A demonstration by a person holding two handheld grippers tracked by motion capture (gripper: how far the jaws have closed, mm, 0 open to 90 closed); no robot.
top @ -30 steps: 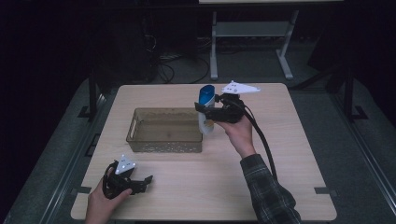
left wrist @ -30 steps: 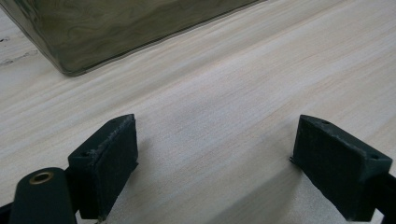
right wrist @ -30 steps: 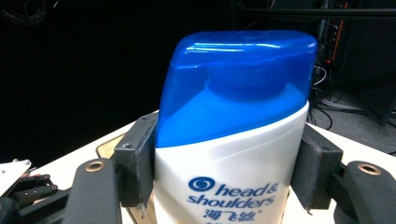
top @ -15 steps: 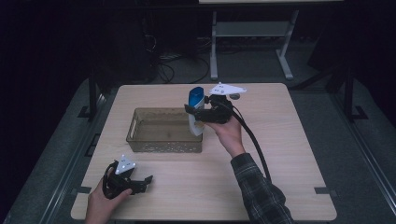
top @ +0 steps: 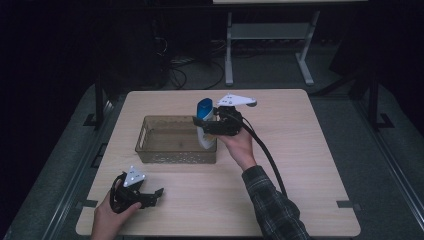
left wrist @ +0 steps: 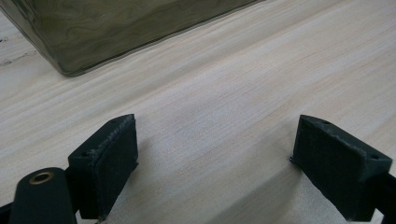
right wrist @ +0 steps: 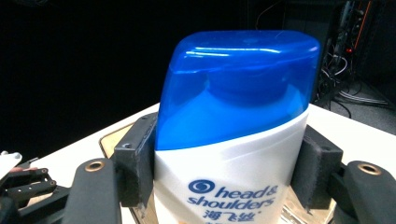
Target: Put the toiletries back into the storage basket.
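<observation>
the high view looks forward and down from above the person's edge of the worktop [top: 310,150], taking it all in from well off. the left gripper view skims close over bare wood toward the bin [left wrist: 116,28] at eleven o'clock. the right gripper view sits tight behind the shampoo bottle [right wrist: 231,140], facing level. both gripper views share that bin [top: 175,142] with the high view.

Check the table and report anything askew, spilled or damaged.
Nothing stands out. The shampoo bottle is upright, cap closed, clamped in the right tool above the right end of the clear bin. The bin sits square on the table. The left tool rests open near the front edge.
</observation>
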